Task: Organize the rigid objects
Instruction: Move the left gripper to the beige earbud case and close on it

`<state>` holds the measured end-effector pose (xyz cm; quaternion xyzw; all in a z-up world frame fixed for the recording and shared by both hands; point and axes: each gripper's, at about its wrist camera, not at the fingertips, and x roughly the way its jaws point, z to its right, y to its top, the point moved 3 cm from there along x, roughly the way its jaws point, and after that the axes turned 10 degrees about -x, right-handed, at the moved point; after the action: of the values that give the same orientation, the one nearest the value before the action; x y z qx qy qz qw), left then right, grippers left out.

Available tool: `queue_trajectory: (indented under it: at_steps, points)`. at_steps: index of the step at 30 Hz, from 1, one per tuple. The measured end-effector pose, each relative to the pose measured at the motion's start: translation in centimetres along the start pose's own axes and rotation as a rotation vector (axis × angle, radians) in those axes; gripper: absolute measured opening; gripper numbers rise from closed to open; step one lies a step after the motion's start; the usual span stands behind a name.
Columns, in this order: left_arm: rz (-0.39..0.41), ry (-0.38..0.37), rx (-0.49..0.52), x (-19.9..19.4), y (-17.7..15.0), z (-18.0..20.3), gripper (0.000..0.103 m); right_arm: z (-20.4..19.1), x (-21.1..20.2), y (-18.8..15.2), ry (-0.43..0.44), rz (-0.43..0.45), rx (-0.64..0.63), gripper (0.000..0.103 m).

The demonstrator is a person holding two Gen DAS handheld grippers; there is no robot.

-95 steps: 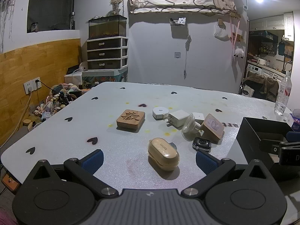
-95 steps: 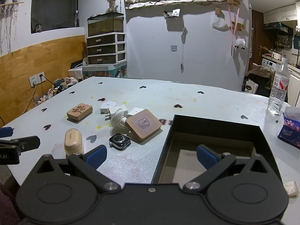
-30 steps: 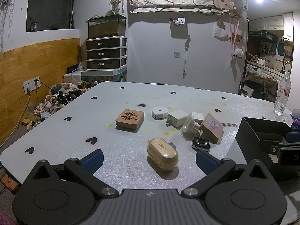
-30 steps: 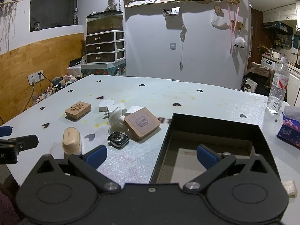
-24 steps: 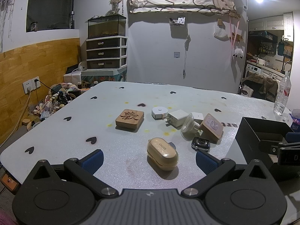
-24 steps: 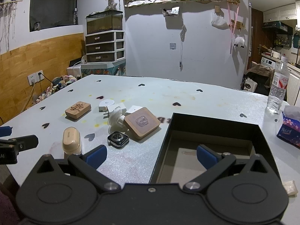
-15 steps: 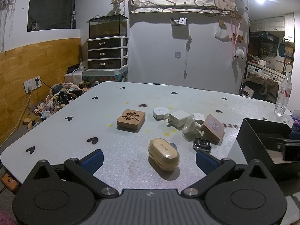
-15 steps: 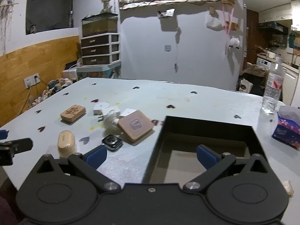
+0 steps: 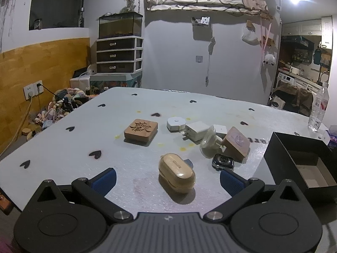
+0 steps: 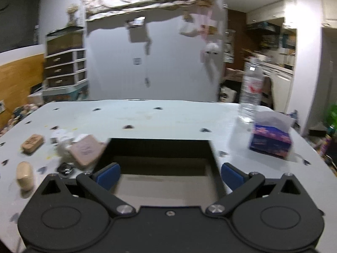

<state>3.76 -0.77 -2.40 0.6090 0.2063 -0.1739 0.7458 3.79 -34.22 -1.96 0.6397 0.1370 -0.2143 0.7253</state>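
Tan earbud case, near the worktop's front edge between the left gripper's wide-open, empty jaws — likely light, rigid, slick-shelled — best pinched across its long sides.

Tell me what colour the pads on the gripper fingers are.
Blue, on black fingers; the left gripper's pads show it most sharply in the left wrist view.

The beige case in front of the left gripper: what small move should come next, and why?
Probably ease the left gripper forward so its open jaws straddle the beige case, then close. The case lies nearest, between the fingers' line, nothing is held, and the black box shows nothing inside.
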Motion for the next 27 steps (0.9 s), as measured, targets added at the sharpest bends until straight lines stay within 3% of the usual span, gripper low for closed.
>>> queue_trajectory:
  at_steps: [14,24,27]
  points:
    - [-0.056,-0.005,-0.036,3.3,-1.2,0.4,0.103,6.0,1.3,-3.2,-0.144,-0.105,0.052,0.103]
    - [-0.106,0.006,-0.085,5.7,-2.1,0.2,0.103,6.3,3.1,-4.9,-0.103,-0.134,0.076,0.103]
    - [-0.106,-0.020,-0.106,6.5,-2.1,0.0,0.098,6.2,3.3,-5.2,-0.080,-0.132,0.097,0.103]
